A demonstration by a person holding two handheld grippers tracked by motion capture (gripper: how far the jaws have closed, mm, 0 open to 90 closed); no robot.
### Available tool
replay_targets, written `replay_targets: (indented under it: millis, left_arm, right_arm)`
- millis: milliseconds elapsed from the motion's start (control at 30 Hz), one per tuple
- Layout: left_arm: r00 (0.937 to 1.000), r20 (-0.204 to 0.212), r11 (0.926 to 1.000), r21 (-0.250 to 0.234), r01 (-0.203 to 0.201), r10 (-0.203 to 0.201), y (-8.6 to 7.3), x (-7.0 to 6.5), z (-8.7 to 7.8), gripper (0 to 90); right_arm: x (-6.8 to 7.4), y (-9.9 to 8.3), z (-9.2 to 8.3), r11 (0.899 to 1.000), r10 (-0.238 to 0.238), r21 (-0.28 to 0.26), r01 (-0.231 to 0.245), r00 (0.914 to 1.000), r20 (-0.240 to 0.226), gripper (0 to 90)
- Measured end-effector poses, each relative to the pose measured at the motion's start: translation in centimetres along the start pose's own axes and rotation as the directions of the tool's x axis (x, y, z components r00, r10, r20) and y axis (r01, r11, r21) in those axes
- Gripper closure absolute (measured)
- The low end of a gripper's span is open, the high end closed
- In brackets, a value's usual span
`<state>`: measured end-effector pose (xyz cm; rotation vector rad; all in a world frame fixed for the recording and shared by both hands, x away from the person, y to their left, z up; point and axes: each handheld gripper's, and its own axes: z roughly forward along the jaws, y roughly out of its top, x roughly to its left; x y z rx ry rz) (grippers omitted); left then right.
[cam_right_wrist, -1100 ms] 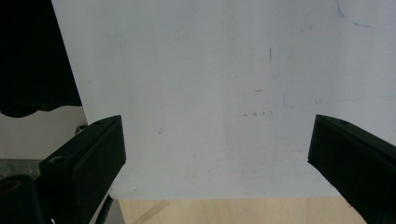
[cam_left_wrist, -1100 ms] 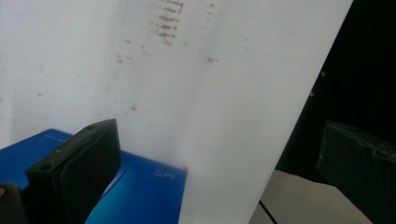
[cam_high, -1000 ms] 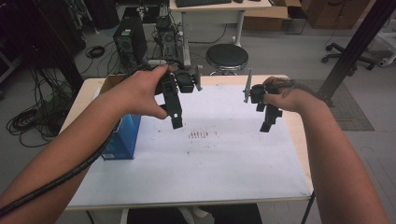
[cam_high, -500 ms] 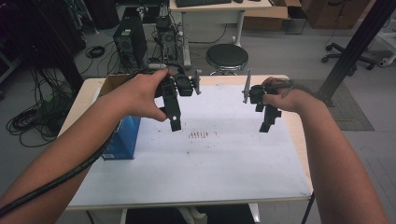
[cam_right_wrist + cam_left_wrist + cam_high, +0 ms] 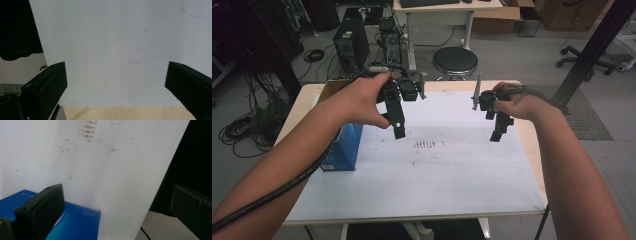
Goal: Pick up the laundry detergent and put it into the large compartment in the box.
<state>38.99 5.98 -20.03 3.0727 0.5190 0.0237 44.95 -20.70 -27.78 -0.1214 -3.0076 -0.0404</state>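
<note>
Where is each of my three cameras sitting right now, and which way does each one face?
High view: above the person's side, facing forward and down on the white table sheet; both forearms, left claw and right claw show.
Left gripper view: rides the left claw, looking down past its two black jaws, set apart, at the sheet and blue box.
Right gripper view: rides the right claw, looking down between its wide-set jaws at the sheet's edge.
Shared: the blue box and the brownish marks appear in high and left gripper views.
</note>
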Motion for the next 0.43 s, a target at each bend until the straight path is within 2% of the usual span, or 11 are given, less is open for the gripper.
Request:
replay_targets:
  millis: [267, 367, 433]
  left_arm:
    - [1.0, -0.007, 1.0, 0.003, 0.002, -0.002, -0.31, -0.03, -0.02, 0.2]
    - [0.9997, -0.009, 0.9997, 0.006, 0.023, -0.023, -0.41, 0.04, -0.03, 0.2]
    - [0.9997, -0.01, 0.9997, 0.006, 0.024, -0.024, -0.44, 0.03, -0.04, 0.2]
  right_arm:
    - [0.12, 0.17, 0.01, 1.0, -0.002, 0.0, 0.002, 1.0, 0.0, 4.0]
    - [0.24, 0.25, 0.0, 1.0, -0.002, -0.005, 0.002, 1.0, 0.002, 4.0]
    - [0.29, 0.28, -0.02, 1.0, -0.004, -0.007, 0.004, 1.0, 0.005, 4.0]
